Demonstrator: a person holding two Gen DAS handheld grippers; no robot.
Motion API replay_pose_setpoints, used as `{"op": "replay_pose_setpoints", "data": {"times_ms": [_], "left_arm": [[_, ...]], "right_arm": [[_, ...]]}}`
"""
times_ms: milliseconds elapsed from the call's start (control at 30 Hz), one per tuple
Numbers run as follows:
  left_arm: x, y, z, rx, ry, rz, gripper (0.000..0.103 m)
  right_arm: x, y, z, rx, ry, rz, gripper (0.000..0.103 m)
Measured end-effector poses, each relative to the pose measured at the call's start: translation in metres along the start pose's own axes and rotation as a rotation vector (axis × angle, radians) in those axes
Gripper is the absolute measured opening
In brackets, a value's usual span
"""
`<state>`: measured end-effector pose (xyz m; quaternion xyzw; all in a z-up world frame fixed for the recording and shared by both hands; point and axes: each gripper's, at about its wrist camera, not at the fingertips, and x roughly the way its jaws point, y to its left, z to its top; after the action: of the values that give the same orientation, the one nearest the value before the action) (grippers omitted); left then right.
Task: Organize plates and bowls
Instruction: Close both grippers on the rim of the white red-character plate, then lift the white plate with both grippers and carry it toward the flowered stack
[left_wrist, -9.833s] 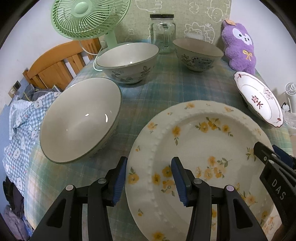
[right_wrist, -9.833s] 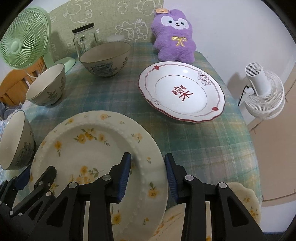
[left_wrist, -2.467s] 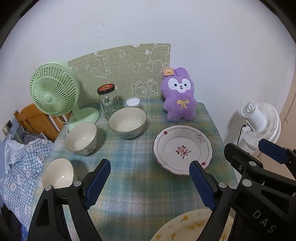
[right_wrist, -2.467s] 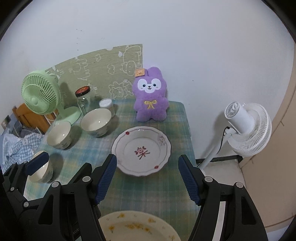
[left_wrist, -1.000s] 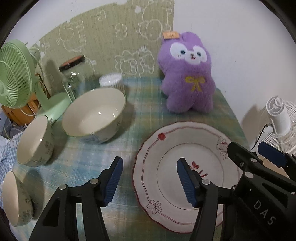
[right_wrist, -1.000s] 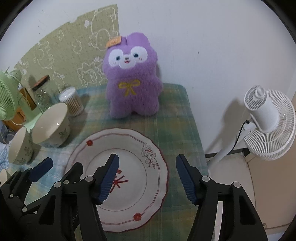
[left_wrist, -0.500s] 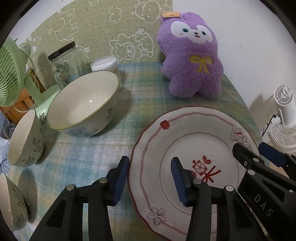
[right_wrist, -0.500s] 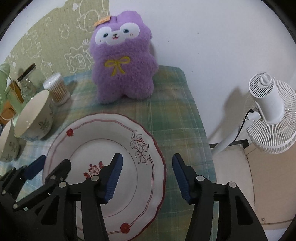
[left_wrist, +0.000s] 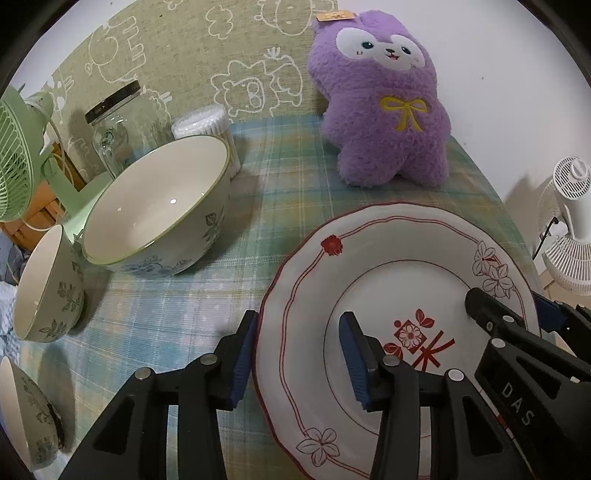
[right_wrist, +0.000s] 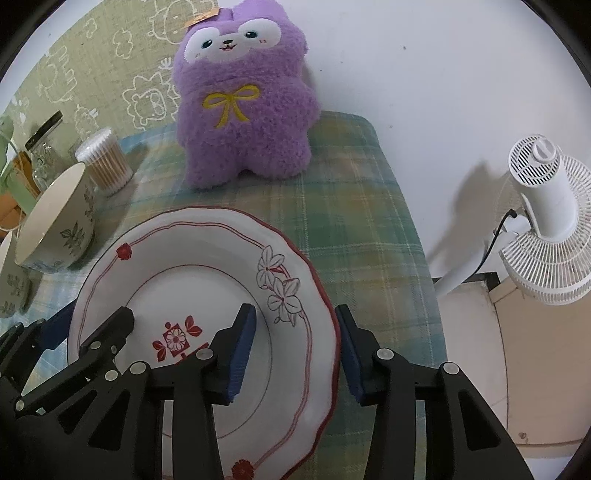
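Observation:
A white plate with a red rim line and red flower mark (left_wrist: 388, 280) lies flat on the checked tablecloth; it also shows in the right wrist view (right_wrist: 207, 273). My left gripper (left_wrist: 297, 352) is open and straddles the plate's left rim, one finger outside, one over the plate. My right gripper (right_wrist: 293, 345) is open and straddles the plate's right rim. A large floral bowl (left_wrist: 162, 206) stands to the left. Two smaller floral bowls (left_wrist: 44, 284) (left_wrist: 22, 410) stand further left.
A purple plush toy (left_wrist: 380, 110) sits behind the plate. A glass jar (left_wrist: 114, 129), a cotton swab tub (left_wrist: 207, 129) and a green fan (left_wrist: 18, 147) stand at the back left. A white fan (right_wrist: 546, 221) stands on the floor beyond the table's right edge (right_wrist: 410, 229).
Both grippers have moved down and forward onto the red-rimmed plate and narrowed, so that each now straddles a rim. The plate has not moved.

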<state>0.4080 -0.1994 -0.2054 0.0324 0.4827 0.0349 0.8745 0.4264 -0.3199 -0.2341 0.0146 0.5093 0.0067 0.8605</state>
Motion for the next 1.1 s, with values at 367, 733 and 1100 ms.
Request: {"op": "replay_pose_setpoints", "data": {"times_ms": [367,733,1100], "left_arm": [[0.003,0.003,0.002,-0.015,0.025,-0.03,0.045],[-0.004,0.003,-0.005,-0.028,0.041,-0.036,0.045],[-0.021,0.011,-0.013,-0.028,0.031,-0.037,0.045]], "right_arm": [[-0.001,0.002,0.002,0.018,0.027,-0.01,0.046],[-0.01,0.003,-0.006,0.027,0.056,-0.023,0.046],[-0.033,0.012,-0.013,0.024,0.041,-0.033,0.046]]}}
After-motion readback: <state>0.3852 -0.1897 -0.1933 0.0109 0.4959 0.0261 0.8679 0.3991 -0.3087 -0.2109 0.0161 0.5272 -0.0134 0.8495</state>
